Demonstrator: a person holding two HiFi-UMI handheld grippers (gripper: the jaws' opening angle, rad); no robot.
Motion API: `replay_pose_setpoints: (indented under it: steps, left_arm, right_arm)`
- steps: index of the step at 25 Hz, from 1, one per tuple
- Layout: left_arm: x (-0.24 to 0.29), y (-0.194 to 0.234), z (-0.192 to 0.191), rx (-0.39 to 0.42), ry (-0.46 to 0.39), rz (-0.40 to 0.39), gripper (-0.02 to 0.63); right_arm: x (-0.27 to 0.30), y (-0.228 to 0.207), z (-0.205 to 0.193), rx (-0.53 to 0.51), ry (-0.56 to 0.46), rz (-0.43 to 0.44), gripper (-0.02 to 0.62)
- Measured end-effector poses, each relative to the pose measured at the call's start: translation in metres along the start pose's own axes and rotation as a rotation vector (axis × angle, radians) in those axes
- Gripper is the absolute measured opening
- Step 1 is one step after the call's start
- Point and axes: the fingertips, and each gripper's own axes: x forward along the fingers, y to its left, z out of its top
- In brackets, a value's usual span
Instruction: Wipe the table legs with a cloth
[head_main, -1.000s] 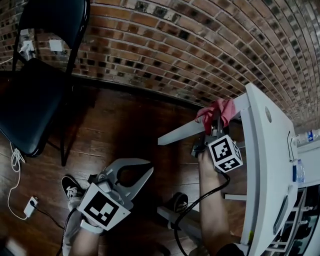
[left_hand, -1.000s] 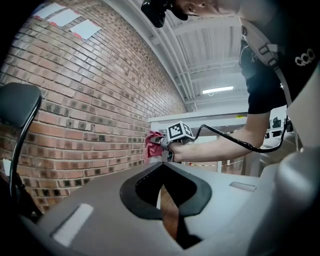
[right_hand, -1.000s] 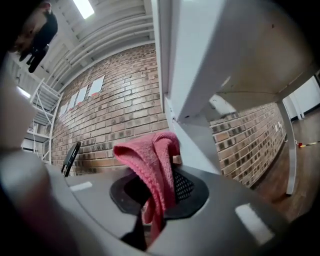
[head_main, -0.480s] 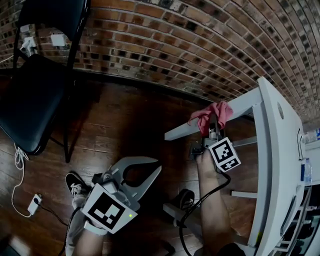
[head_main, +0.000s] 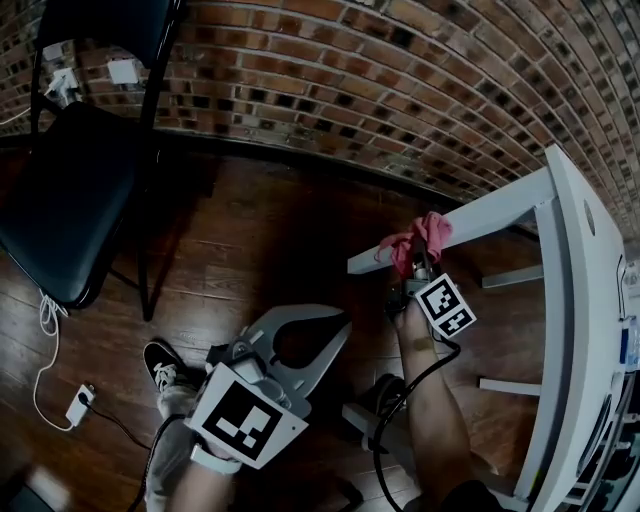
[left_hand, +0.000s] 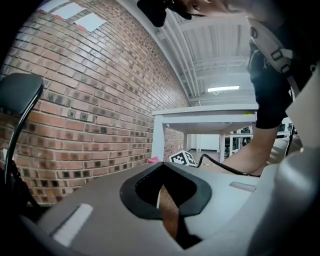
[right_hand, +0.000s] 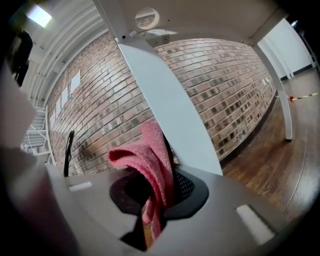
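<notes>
A white table (head_main: 585, 300) stands at the right, and one white leg (head_main: 480, 215) runs from its top down to the wooden floor. A pink cloth (head_main: 418, 238) lies bunched against that leg, close to its foot, with my right gripper (head_main: 420, 262) shut on it. In the right gripper view the cloth (right_hand: 150, 155) hangs folded between the jaws of the right gripper (right_hand: 161, 167), pressed to the leg (right_hand: 165, 110). My left gripper (head_main: 343, 322) hovers low over the floor, left of the leg, shut and empty. From the left gripper (left_hand: 162, 164) I see the leg (left_hand: 158, 137) ahead.
A black folding chair (head_main: 60, 180) stands at the far left by the brick wall (head_main: 350, 80). A white cable and adapter (head_main: 78, 403) lie on the floor. The person's shoes (head_main: 165, 365) rest near the grippers. Other white table bars (head_main: 510, 277) lie right of the cloth.
My right gripper has slid the pink cloth down the leg toward its foot. The left gripper stayed shut and drifted slightly right.
</notes>
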Motion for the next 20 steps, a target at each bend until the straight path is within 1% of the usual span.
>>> replay_pose_setpoints:
  steps: [4, 10, 17, 20]
  left_arm:
    - [0.011, 0.000, -0.006, -0.028, 0.025, 0.013, 0.000]
    - [0.013, 0.004, -0.017, -0.064, 0.063, 0.041, 0.000]
    - [0.018, 0.002, -0.017, -0.081, 0.075, 0.028, 0.000]
    - [0.019, 0.001, -0.018, -0.079, 0.086, 0.027, 0.000]
  right_arm:
    - [0.008, -0.014, -0.029, -0.017, 0.048, -0.012, 0.041]
    - [0.020, -0.035, -0.072, -0.032, 0.103, -0.028, 0.041]
    - [0.035, -0.060, -0.116, -0.029, 0.158, -0.046, 0.041]
    - [0.037, -0.067, -0.134, -0.008, 0.178, -0.051, 0.041]
